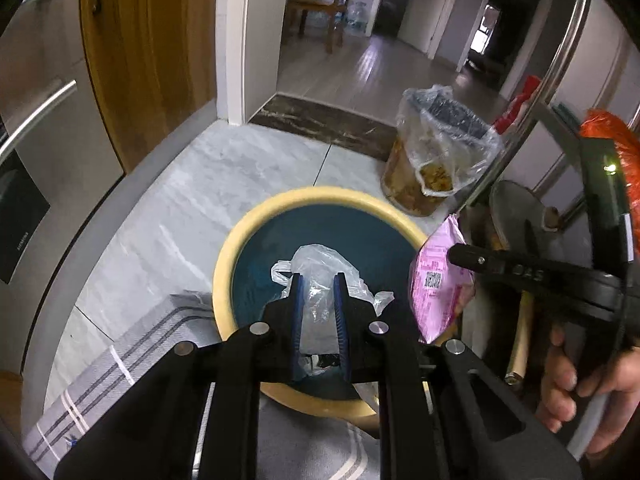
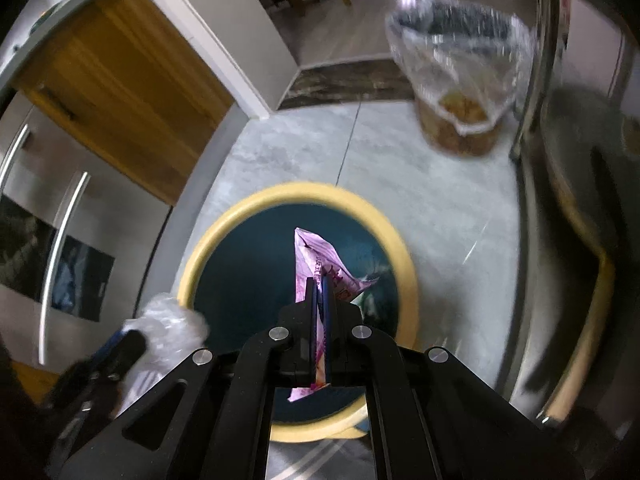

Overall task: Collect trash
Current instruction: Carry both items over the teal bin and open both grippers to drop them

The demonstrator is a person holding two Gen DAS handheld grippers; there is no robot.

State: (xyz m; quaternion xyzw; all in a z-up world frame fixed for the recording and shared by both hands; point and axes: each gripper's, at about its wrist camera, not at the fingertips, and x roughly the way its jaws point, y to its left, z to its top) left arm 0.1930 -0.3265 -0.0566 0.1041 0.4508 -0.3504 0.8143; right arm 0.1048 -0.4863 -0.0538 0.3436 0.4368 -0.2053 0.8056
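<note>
Left tongs [image 1: 319, 308]: we grip the crumpled clear plastic bag [image 1: 320, 280] over the round yellow-rimmed, dark-blue bin [image 1: 240, 240].
Right tongs [image 2: 320, 300]: clamped on the pink printed wrapper [image 2: 316, 260], held above the opening for dropping.

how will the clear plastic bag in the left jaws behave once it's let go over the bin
The clear plastic bag looks thin and crumpled, so probably floppy and very light. It may drift or cling rather than drop straight into the bin.

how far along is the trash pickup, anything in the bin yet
Done: both pieces picked up and brought over the yellow-rimmed bin. In hand: left tongs clamp a clear plastic bag; right tongs pinch a pink wrapper. Left: releasing both.
</note>
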